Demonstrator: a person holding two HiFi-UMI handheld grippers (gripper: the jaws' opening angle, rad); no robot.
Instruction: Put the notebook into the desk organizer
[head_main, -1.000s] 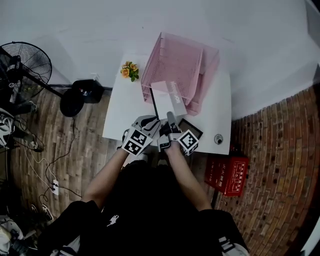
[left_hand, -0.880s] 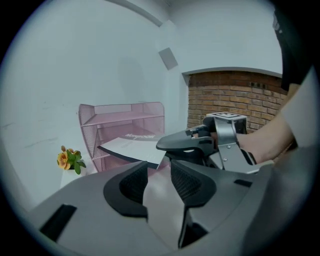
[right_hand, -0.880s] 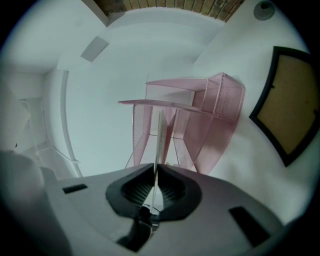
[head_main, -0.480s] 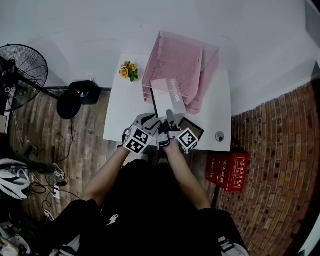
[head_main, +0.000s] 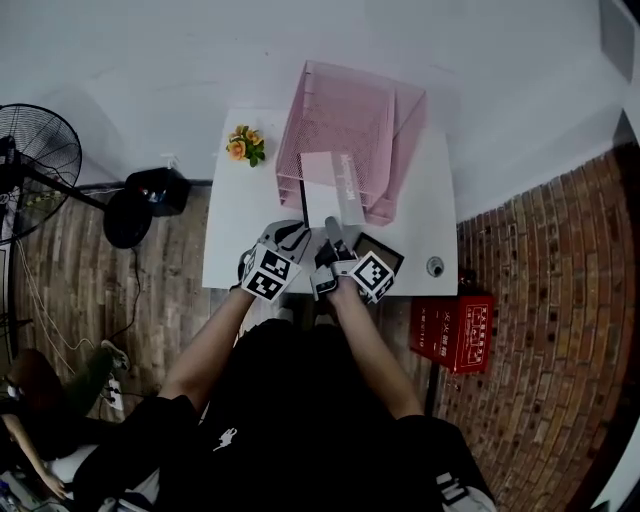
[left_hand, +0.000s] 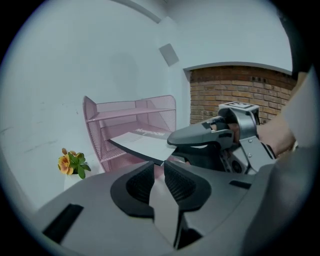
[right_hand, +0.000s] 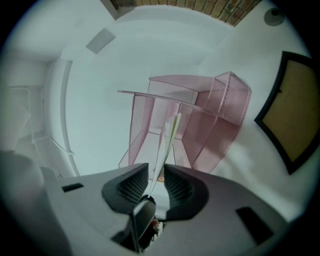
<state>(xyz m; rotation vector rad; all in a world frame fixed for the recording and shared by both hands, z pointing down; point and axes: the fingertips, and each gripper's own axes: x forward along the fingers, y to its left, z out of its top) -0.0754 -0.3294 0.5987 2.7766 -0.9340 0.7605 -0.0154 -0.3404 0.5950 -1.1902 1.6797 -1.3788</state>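
The pink mesh desk organizer (head_main: 350, 135) stands at the back of the white table (head_main: 235, 230). The grey-white notebook (head_main: 330, 188) lies flat with its far end in a lower shelf and its near end sticking out toward me. My right gripper (head_main: 333, 232) is at that near edge. Its jaws are opening, and the notebook (right_hand: 167, 142), seen edge-on, runs between them with a gap on each side. My left gripper (head_main: 292, 238) sits just left of the notebook's near corner (left_hand: 150, 152). Its jaws are closing with only a narrow gap and nothing between them.
A small pot of orange flowers (head_main: 240, 146) stands left of the organizer. A black-framed board (head_main: 380, 255) and a small round object (head_main: 434, 266) lie on the table's right side. On the floor are a fan (head_main: 35, 160) and a red crate (head_main: 452, 338).
The notebook sits slightly deeper in the organizer than a second ago. Both grippers have stayed at its near end.
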